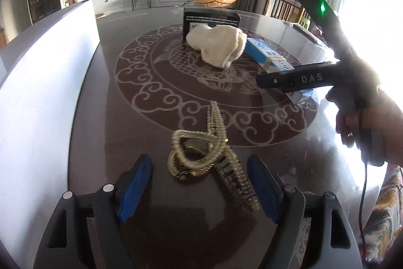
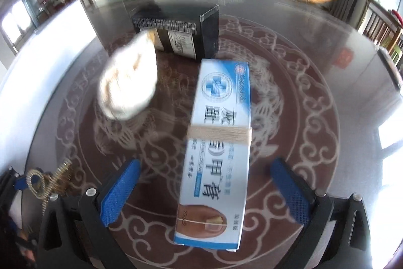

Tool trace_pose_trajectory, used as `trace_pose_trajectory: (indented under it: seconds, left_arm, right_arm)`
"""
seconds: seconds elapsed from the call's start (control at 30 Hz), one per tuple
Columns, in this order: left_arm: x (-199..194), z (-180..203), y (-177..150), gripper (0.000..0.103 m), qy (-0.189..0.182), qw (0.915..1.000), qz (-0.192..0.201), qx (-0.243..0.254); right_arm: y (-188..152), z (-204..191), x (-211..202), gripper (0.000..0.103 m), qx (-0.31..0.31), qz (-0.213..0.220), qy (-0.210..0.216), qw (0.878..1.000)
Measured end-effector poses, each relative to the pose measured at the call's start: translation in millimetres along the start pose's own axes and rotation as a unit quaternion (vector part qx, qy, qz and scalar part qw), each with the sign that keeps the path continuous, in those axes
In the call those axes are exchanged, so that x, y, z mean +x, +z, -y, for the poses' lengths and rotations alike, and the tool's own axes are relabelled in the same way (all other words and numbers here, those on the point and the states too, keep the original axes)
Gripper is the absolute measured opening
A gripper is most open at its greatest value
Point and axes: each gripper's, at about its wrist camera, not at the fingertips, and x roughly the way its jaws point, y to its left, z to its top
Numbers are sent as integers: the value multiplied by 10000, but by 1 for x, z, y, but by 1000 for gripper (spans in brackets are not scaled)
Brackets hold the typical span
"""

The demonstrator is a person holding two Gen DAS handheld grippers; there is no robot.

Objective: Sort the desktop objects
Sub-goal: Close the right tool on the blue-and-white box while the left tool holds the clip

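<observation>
A gold hair claw clip (image 1: 201,155) lies on the dark patterned table (image 1: 141,97), between the blue pads of my left gripper (image 1: 199,164). That gripper is open and its pads do not press on the clip. My right gripper (image 2: 206,163) is open around a long blue-and-white ointment box (image 2: 221,143) with a rubber band round it, with a gap on each side. The box (image 1: 264,52) lies to the right, partly behind the right gripper's black finger (image 1: 284,80). The clip (image 2: 47,180) also shows at the lower left of the right wrist view.
A cream knitted cloth (image 1: 219,44) (image 2: 128,87) lies mid-table in front of a black box (image 1: 211,17) (image 2: 181,27). A white panel (image 1: 50,67) runs along the left. A person's hand (image 1: 365,127) grips the right gripper's handle. The table edge curves round at the right.
</observation>
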Motion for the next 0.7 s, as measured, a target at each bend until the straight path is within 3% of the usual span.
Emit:
trace_pose_trajectory:
  seconds: [0.1, 0.2, 0.23, 0.27, 0.3, 0.33, 0.47, 0.7]
  left_arm:
    - [7, -5, 9, 78, 24, 9999, -9, -127]
    - [19, 2, 21, 80, 263, 9996, -121, -30]
    - [22, 7, 23, 80, 274, 9995, -155, 76]
    - [24, 12, 25, 77, 200, 9995, -143, 180]
    - [24, 17, 24, 56, 187, 9995, -72, 257]
    - [22, 20, 23, 43, 312, 9990, -17, 328]
    - [6, 20, 14, 42, -81, 9998, 153, 77]
    - [-62, 21, 4, 42, -540, 9943, 804, -439]
  right_arm:
    - [-1, -3, 4, 103, -248, 11, -15, 9997]
    - [5, -3, 7, 99, -276, -352, -4, 9990]
    - [5, -2, 4, 81, -287, -362, -6, 9989]
    - [5, 1, -5, 46, -289, -295, -17, 9991]
    - [4, 2, -10, 41, -266, -269, -66, 9993]
    - [1, 4, -13, 41, -206, -354, -58, 9991]
    - [-23, 5, -38, 41, -386, -303, -66, 9988]
    - [-51, 7, -107, 41, -215, -17, 463, 9987]
